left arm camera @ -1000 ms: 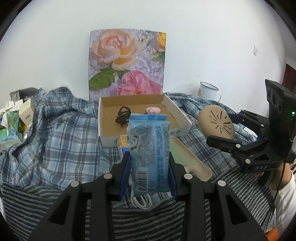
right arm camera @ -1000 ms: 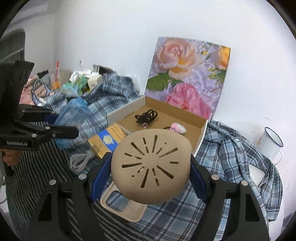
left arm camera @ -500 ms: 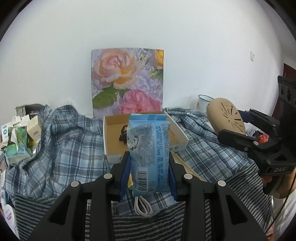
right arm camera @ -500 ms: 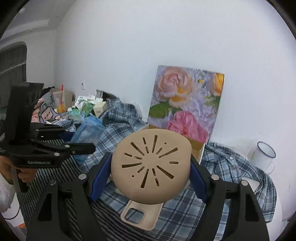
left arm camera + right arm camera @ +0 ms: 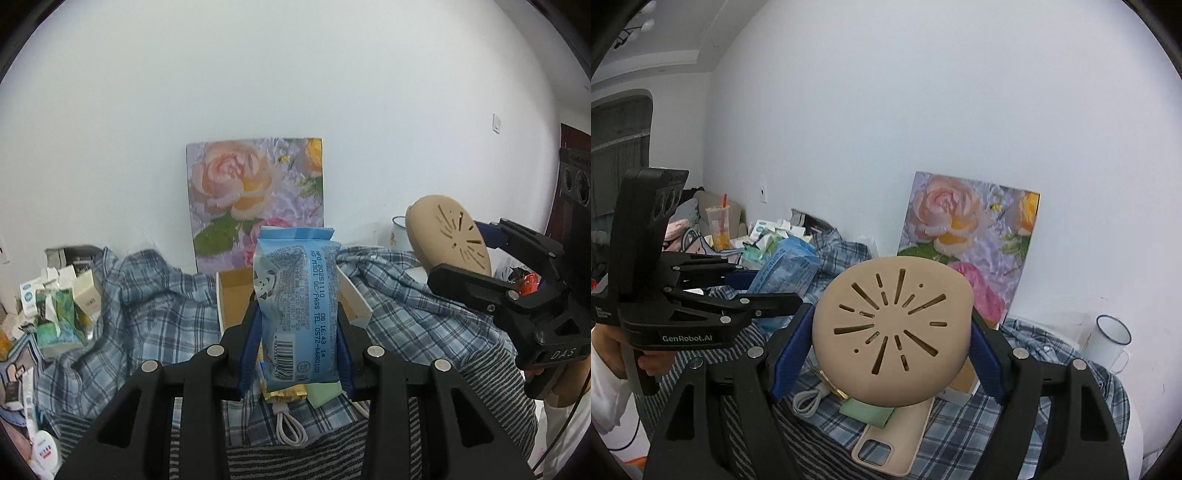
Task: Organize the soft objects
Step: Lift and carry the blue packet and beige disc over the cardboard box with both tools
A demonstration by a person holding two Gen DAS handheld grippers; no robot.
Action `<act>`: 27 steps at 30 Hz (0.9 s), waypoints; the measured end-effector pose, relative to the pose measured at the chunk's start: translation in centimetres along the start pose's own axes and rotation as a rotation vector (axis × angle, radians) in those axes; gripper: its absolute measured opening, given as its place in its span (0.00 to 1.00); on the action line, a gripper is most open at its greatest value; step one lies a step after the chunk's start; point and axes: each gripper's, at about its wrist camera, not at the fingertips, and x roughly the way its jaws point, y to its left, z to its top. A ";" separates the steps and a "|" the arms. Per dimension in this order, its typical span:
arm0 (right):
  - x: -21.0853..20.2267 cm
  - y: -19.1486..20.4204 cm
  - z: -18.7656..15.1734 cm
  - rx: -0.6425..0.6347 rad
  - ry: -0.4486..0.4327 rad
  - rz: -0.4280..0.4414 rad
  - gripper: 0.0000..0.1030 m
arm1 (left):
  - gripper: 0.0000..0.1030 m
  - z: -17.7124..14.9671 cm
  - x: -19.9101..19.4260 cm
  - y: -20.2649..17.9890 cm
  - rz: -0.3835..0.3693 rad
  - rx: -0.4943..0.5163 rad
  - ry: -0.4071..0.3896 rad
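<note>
My left gripper (image 5: pixel 298 314) is shut on a blue snack packet (image 5: pixel 297 306), which stands upright between the blue pads above the table. In the right wrist view the same packet (image 5: pixel 790 262) sticks out of the left gripper (image 5: pixel 775 286) at the left. My right gripper (image 5: pixel 888 321) is shut on a round beige disc with slots (image 5: pixel 892 328), gripped at its two sides. The disc (image 5: pixel 443 229) shows tilted at the right of the left wrist view. An open cardboard box (image 5: pixel 231 291) sits behind and below the packet, its inside mostly hidden.
A floral board (image 5: pixel 255 199) leans on the white wall behind the box. A blue plaid shirt (image 5: pixel 147 306) covers the table. On it lie a beige phone case (image 5: pixel 890 439), a white cable (image 5: pixel 290 430) and a green pad (image 5: pixel 323 393). An enamel mug (image 5: pixel 1108 339) stands right; small boxes (image 5: pixel 55 306) crowd the left.
Both grippers have risen with the packet and the disc still held. The box and table have dropped lower in both views and more wall shows.
</note>
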 end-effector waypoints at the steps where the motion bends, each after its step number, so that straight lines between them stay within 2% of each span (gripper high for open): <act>1: -0.3 0.1 0.3 -0.005 -0.010 -0.011 0.75 | 0.37 0.2 -0.1 0.0 0.002 0.002 -0.005; 13: -1.2 -0.2 2.3 0.001 -0.043 -0.011 0.75 | 0.37 2.4 -0.8 -0.1 0.006 0.013 -0.037; 27: 0.7 -1.5 3.5 0.024 -0.075 -0.012 0.75 | 0.37 4.3 1.6 0.5 0.018 0.039 -0.034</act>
